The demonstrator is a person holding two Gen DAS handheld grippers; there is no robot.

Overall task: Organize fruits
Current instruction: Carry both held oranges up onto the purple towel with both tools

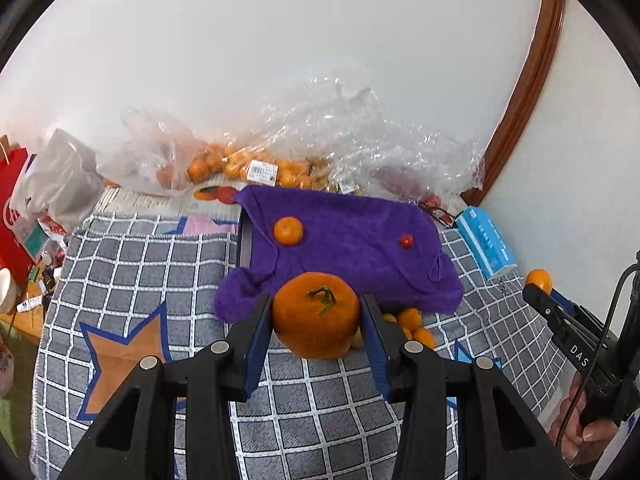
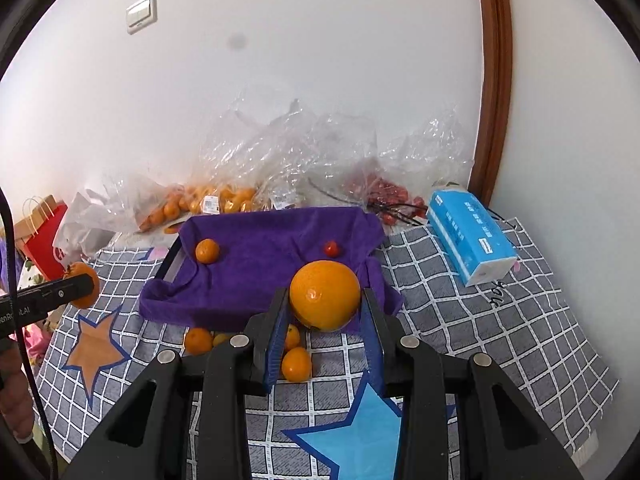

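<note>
My left gripper is shut on a large tangerine with a green stem, held above the checked cloth just in front of the purple towel. My right gripper is shut on a smooth orange, held over the towel's front right edge. On the towel lie a small tangerine and a cherry tomato. Several small tangerines lie on the cloth in front of the towel; they also show in the left wrist view.
The towel covers a tray whose dark rim shows at its left. Clear plastic bags with tangerines and cherry tomatoes lie along the wall. A blue tissue pack lies at the right. A red paper bag stands at the left.
</note>
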